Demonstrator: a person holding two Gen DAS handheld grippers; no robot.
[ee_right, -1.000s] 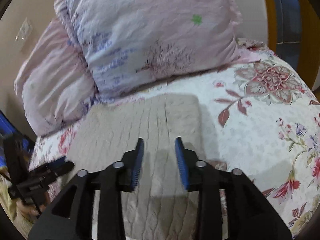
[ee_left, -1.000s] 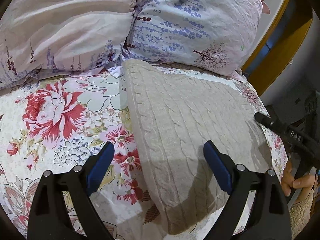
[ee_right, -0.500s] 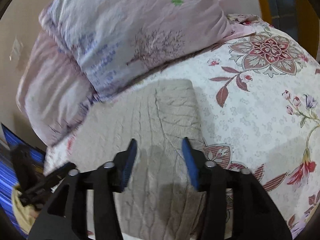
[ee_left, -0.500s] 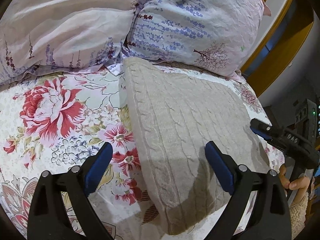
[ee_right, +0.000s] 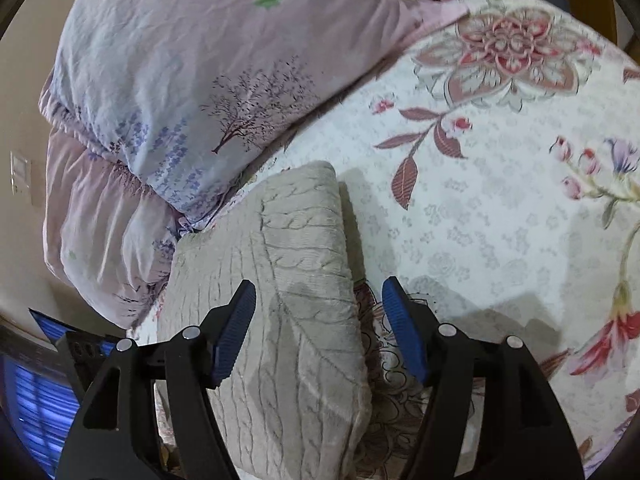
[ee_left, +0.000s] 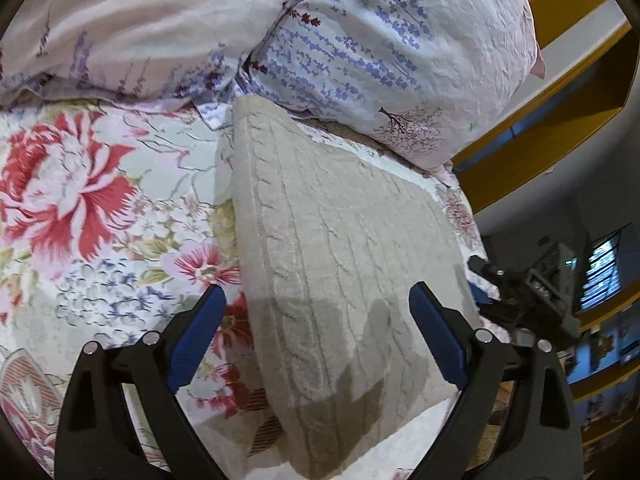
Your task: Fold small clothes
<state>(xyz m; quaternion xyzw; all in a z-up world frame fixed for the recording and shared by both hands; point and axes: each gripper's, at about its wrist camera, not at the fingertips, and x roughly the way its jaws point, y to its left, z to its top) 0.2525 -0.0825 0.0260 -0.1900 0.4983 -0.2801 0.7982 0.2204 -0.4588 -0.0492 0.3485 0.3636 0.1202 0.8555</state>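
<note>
**Both jaws straddle the sweater's long edges**

Right now we hold the left gripper [ee_left: 316, 332] with its jaws spread wide and nothing between them, hovering above the near end of the folded knit sweater [ee_left: 340, 248]. That sweater lies on the floral bedspread [ee_left: 100, 200], its long axis running away from us toward the pillows [ee_left: 360, 52], its far end tucked just beside them. In the left wrist view the sweater's left long edge passes between our fingers, one fingertip [ee_left: 200, 328] over the bedspread, the other over the knit. Our right gripper [ee_right: 316, 328] is likewise spread and empty; in its view the sweater's [ee_right: 296, 300] right long edge falls between its fingers. Neither hand looks clearly nearer. We judge the next fold would turn on each hand closing on its own edge.
</note>
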